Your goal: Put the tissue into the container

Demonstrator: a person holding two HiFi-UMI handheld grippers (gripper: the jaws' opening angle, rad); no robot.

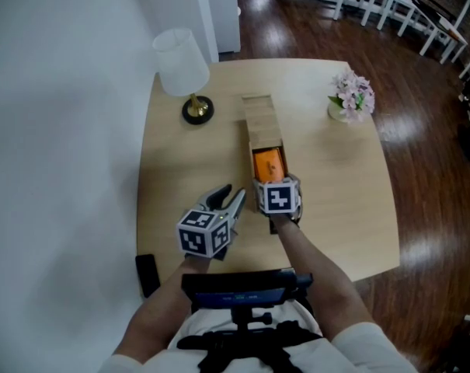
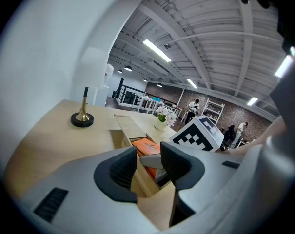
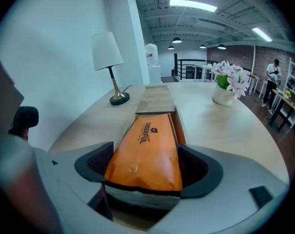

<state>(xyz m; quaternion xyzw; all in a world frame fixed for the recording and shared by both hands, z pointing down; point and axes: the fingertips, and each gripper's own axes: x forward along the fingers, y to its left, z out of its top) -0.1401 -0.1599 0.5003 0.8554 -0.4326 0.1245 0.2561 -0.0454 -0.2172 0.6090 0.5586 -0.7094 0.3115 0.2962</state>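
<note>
Right gripper view is showing right fingers [image 3: 96, 162] clamping the tissue [image 3: 147, 150], likely needing level lowering into the container [image 3: 157, 101]; left fingers [image 2: 123, 172] gaping empty.

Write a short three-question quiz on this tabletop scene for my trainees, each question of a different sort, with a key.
1. True or false: the left claw grips the orange tissue pack.
2. In the head view, on which side of the wooden container does the lamp stand? A) left B) right C) inside it
3. Name what stands near the far right corner of the table.

Key
1. False: its jaws stand apart and empty; the right claw is shut on the pack.
2. A
3. A pot of flowers.
</note>
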